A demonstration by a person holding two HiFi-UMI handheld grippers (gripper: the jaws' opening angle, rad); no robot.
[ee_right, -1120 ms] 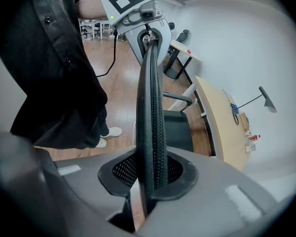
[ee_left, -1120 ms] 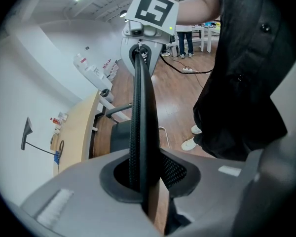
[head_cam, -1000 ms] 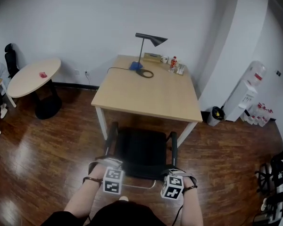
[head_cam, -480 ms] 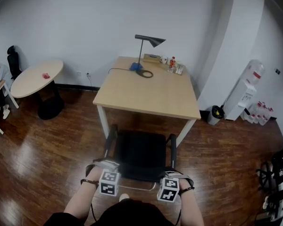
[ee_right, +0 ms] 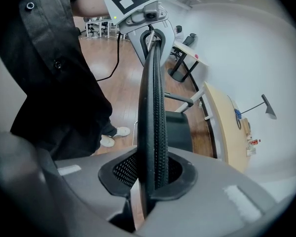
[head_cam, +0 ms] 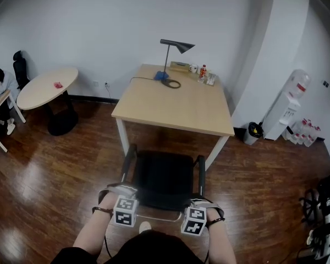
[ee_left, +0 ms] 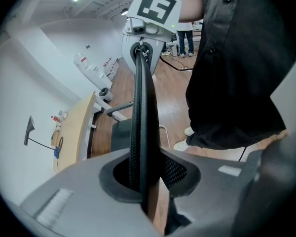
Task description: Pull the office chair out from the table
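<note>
The black office chair (head_cam: 164, 177) stands on the wood floor just in front of the light wooden table (head_cam: 176, 103), its seat clear of the table edge. My left gripper (head_cam: 121, 202) is shut on the left end of the chair's backrest top edge (ee_left: 140, 132), which runs as a thin black mesh rim between its pads. My right gripper (head_cam: 201, 205) is shut on the right end of the same backrest rim (ee_right: 153, 132). Each gripper view shows the other gripper at the far end of the rim. The backrest itself is mostly hidden under my hands in the head view.
On the table stand a black desk lamp (head_cam: 173, 54) and small items at the back. A round table (head_cam: 47, 89) is at the left, a water dispenser (head_cam: 289, 106) and a bin (head_cam: 254, 132) at the right. My dark shirt and shoes fill the near side.
The chair has slid back toward me with both grippers on its backrest. More floor shows between the seat and the table.
</note>
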